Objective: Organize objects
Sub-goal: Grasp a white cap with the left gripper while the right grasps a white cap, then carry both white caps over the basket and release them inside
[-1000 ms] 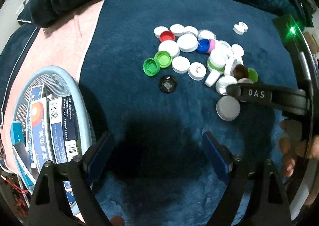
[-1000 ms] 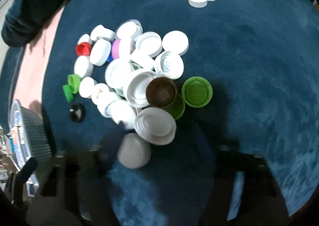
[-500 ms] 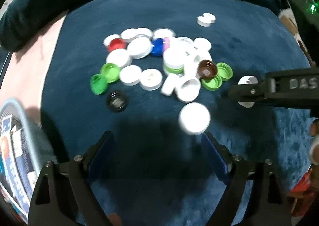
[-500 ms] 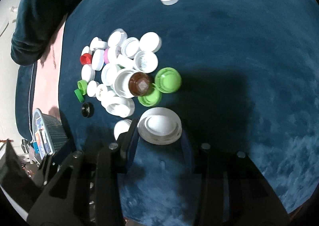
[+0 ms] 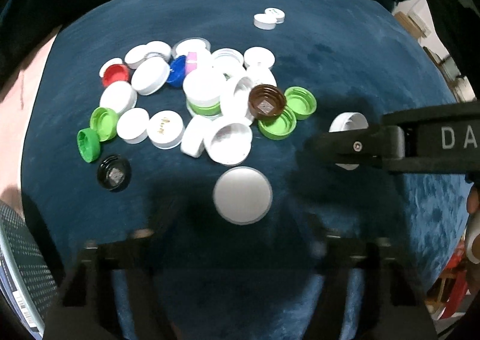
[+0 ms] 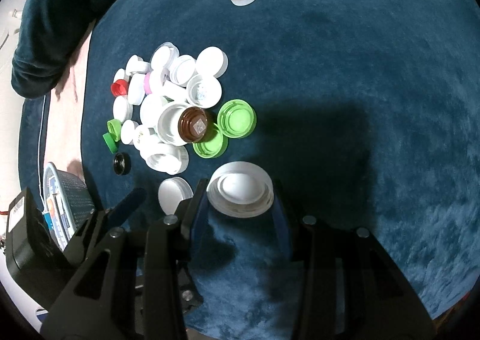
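White ribbed cap (image 6: 241, 194) between right claw (image 6: 240, 214) pads, open side up

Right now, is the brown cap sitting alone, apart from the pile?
No. The brown cap lies within the pile, touching a green cap and a white cap.

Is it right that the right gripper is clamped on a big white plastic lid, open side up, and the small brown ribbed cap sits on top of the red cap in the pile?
Not quite. The right gripper does hold the big white plastic lid open side up, but the small brown ribbed cap rests against green caps and white lids; the red cap lies apart at the pile's far edge, as the right wrist view shows.
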